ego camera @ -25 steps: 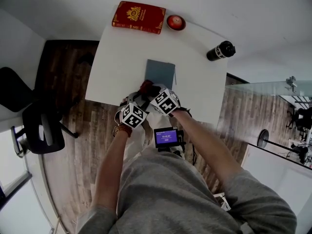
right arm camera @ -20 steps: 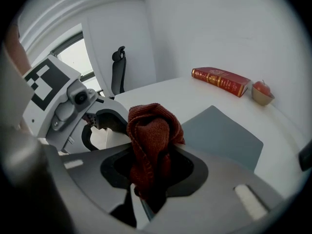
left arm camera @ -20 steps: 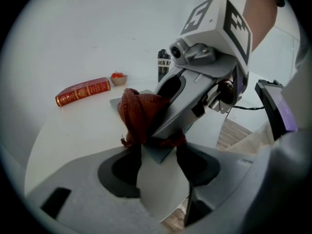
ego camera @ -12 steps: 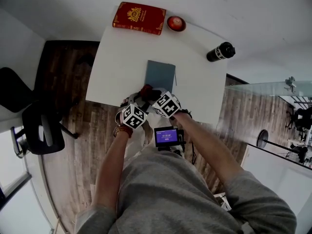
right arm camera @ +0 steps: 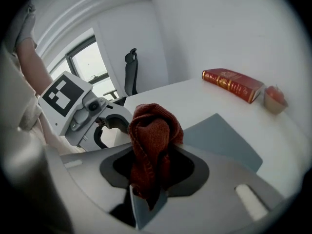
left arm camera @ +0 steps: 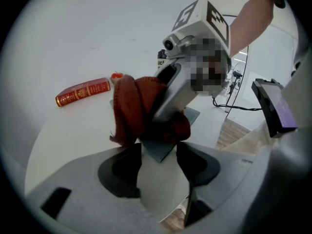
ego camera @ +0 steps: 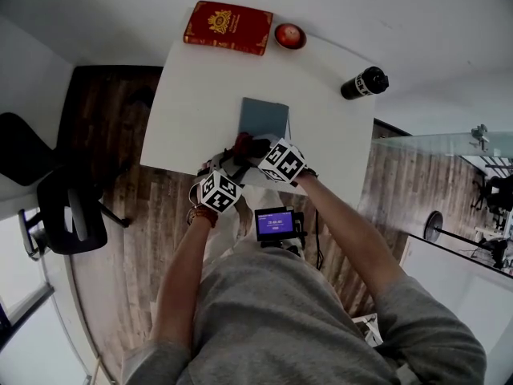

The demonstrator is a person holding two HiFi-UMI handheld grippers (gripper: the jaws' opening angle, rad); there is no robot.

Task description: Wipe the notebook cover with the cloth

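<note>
Two hand-held grippers are meeting at the near edge of a white table (ego camera: pixel 192 95), entries as follows

1. The right gripper (right arm camera: pixel 155 152) is squeezing its jaws tight on a bunched rust-red cloth (right arm camera: pixel 152 128). The cloth is bulging up above the jaws and hanging over the near end of the notebook (ego camera: pixel 264 119); real contact between the two is not telling clearly

2. The left gripper (left arm camera: pixel 158 149) is holding its jaws wide apart and gripping nothing. The near corner of the notebook is showing in the gap just past their tips

3. The notebook, grey and closed, is lying flat near the middle of the table, well apart from everything at the far edge

4. A red book (ego camera: pixel 228 28) with gold print is lying at the far edge, with a small red bowl (ego camera: pixel 289 36) sitting just beside it

5. A black bottle (ego camera: pixel 363 83) is sitting at the far right corner

6. A black office chair (ego camera: pixel 56 207) is standing on the wooden floor (ego camera: pixel 120 135) to the left

7. A small screen (ego camera: pixel 276 224) is glowing near the person's chest
</note>
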